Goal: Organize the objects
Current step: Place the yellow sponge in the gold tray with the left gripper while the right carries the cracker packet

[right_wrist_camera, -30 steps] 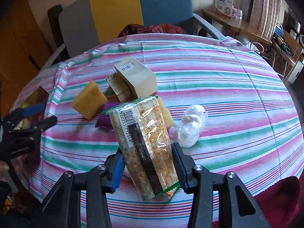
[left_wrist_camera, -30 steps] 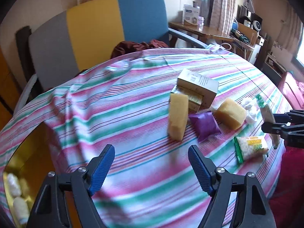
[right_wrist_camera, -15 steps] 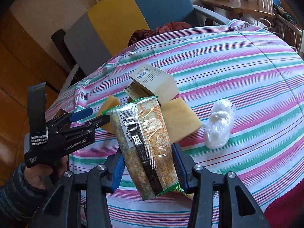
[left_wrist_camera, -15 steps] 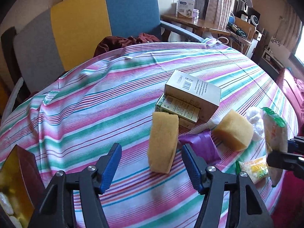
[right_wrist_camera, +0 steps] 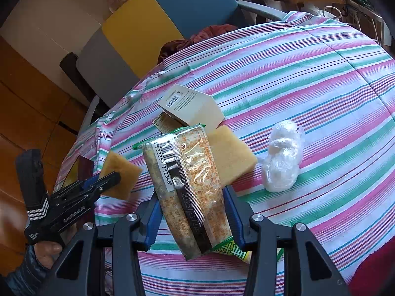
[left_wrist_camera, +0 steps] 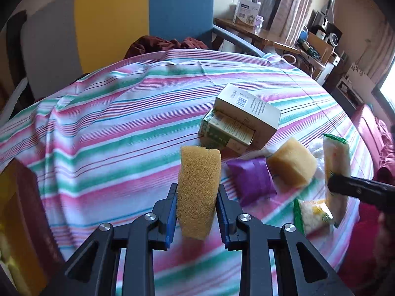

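Both pairs of blue-padded jaws are clamped on something: the left gripper (left_wrist_camera: 197, 212) squeezes a porous, tan sponge (left_wrist_camera: 198, 192) held upright above the cloth, and the right gripper (right_wrist_camera: 192, 219) grips a crinkly, clear-wrapped packet (right_wrist_camera: 187, 185) of pale orange contents, with a barcode along one edge and a dark seam down its middle. Below lies a striped tablecloth (left_wrist_camera: 111, 123) in pink, green and white, softly creased. On it a matte cardboard box (left_wrist_camera: 246, 113) rests tilted on a smaller printed carton (left_wrist_camera: 222, 133). Just in front sit a glossy purple pouch (left_wrist_camera: 251, 180) and a second sponge (left_wrist_camera: 291, 165), blocky and smooth-faced, side by side. A green-edged snack bag (left_wrist_camera: 313, 215) lies near the table's edge, partly under the packet in the right wrist view. A lumpy wad of clear plastic wrap (right_wrist_camera: 284, 155) sits apart to the right. A chair (left_wrist_camera: 118, 19) with grey, yellow and blue panels stands behind the table.
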`<state>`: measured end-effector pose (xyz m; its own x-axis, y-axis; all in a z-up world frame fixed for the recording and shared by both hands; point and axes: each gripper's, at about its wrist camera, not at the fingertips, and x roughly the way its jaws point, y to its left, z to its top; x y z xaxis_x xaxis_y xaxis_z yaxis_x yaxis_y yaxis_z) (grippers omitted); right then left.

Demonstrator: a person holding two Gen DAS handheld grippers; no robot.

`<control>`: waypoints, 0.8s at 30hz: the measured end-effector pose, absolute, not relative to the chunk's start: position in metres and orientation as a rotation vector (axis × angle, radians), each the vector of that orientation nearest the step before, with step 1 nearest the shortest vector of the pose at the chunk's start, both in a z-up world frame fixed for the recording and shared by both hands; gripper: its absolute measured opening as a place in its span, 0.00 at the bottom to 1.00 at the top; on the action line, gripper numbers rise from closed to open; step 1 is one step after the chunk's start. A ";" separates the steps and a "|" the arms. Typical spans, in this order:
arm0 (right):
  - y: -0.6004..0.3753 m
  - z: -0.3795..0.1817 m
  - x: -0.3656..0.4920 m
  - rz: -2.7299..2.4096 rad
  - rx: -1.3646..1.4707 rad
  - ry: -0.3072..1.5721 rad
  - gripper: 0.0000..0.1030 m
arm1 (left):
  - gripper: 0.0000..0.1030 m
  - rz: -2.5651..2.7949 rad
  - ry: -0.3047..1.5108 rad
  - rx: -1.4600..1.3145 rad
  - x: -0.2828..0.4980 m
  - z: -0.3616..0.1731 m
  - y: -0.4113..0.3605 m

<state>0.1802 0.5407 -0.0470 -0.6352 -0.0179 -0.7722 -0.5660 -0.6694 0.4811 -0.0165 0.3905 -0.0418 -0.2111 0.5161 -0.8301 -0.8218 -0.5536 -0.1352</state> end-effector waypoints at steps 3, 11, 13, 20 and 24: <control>0.542 -0.046 0.182 2.341 -1.110 1.059 0.46 | 0.28 1.917 0.383 -1.109 -0.018 -0.027 0.361; 0.544 -0.047 0.182 2.323 -1.116 1.049 0.46 | 0.28 2.108 0.280 -1.090 -0.050 0.010 0.252; 0.544 -0.048 0.182 2.317 -1.120 1.041 0.46 | 0.28 2.181 0.261 -1.098 -0.067 0.012 0.220; 0.544 -0.049 0.182 2.297 -1.130 1.018 0.46 | 0.28 2.416 0.207 -1.235 -0.144 -0.011 0.123; 0.544 -0.051 0.181 2.278 -1.146 1.008 0.46 | 0.28 2.480 0.169 -1.343 -0.185 -0.031 0.091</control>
<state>0.1807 0.5438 -0.0510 -0.5854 0.0280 -0.8102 -0.6183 -0.6619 0.4239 -0.1846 0.0909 -0.0314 -0.5098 0.2179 -0.8322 -0.3286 -0.9434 -0.0457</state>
